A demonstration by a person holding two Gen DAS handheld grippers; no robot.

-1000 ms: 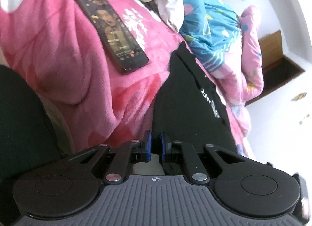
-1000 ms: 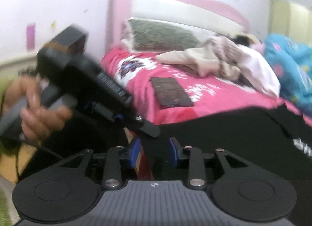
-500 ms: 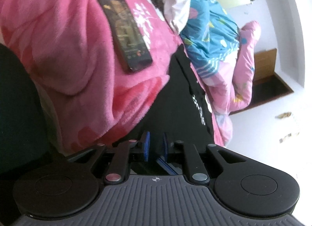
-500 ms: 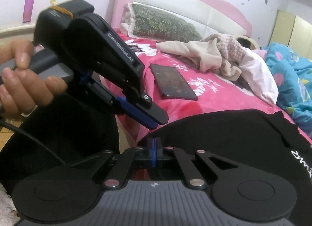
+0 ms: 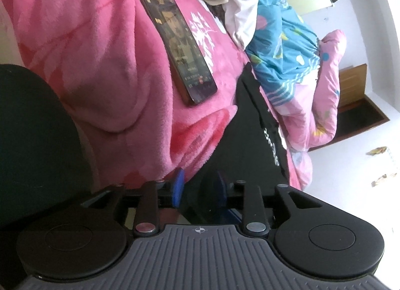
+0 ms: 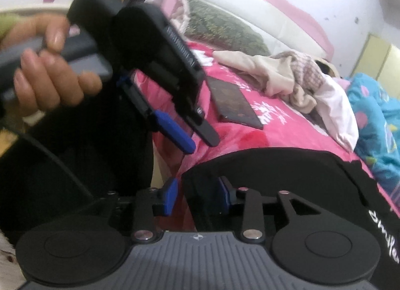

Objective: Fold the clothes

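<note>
A black garment (image 6: 275,177) with white lettering lies spread on the pink bed blanket (image 5: 100,65), its near edge draped over the bedside. In the right wrist view my right gripper (image 6: 197,196) stands open, and the garment's folded edge sits between its blue pads without being pinched. My left gripper (image 6: 200,140), held by a hand (image 6: 50,75), hovers open just above the garment's left end with nothing between its fingers. Along the left gripper (image 5: 200,186) I see the black garment (image 5: 250,145) stretching away to the right.
A dark phone (image 5: 175,40) lies on the blanket beyond the garment. A heap of beige and white clothes (image 6: 287,75) sits further back. A blue patterned quilt (image 5: 280,47) is bunched to the right. Dark fabric fills the lower left beside the bed.
Both grippers were shut half a second ago and have now opened. The left gripper has lifted slightly off the garment's edge.
</note>
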